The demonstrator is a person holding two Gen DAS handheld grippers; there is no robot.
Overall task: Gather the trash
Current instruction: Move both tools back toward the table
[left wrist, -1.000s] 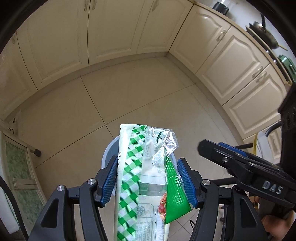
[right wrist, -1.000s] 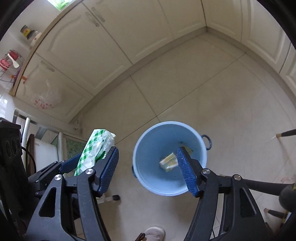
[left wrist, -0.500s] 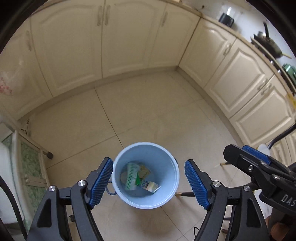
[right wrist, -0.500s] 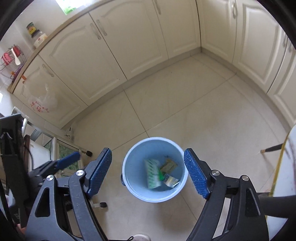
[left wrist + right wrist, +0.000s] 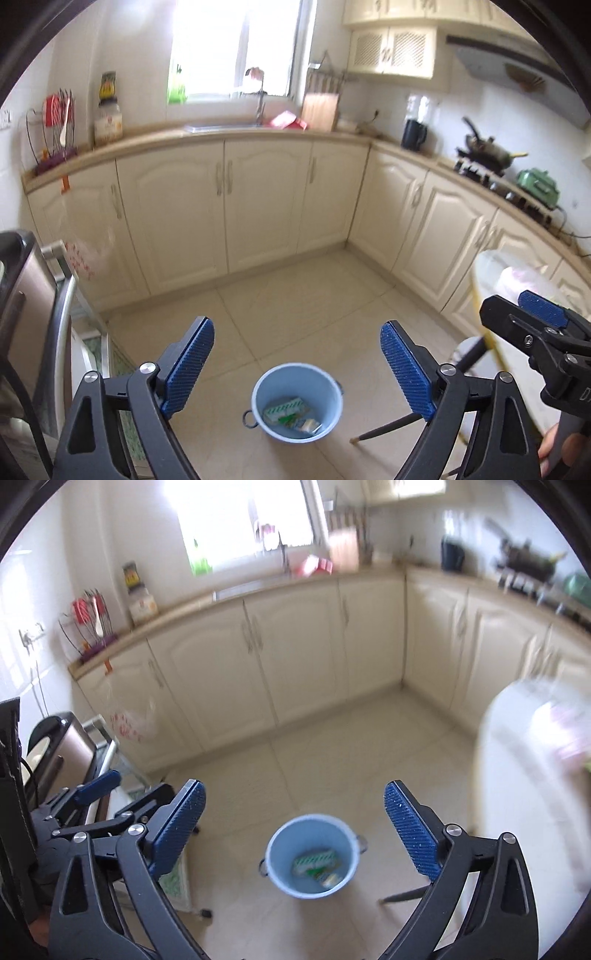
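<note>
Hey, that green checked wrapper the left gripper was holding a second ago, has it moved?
Yes. The green checked wrapper has left the left gripper, whose jaws are opening with nothing between them, and now lies down inside the blue bucket on the floor.

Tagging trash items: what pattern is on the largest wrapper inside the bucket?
Green and white checks on the wrapper, clearest in the left wrist view.

We are seeing a pale blue bucket (image 5: 297, 402) holding a green-and-white checked wrapper (image 5: 287, 409) on beige floor tiles (image 5: 306, 306). Cream cabinets (image 5: 266, 199) are lining the walls, and blue ribbed pads (image 5: 189, 369) are tipping black fingers.
</note>
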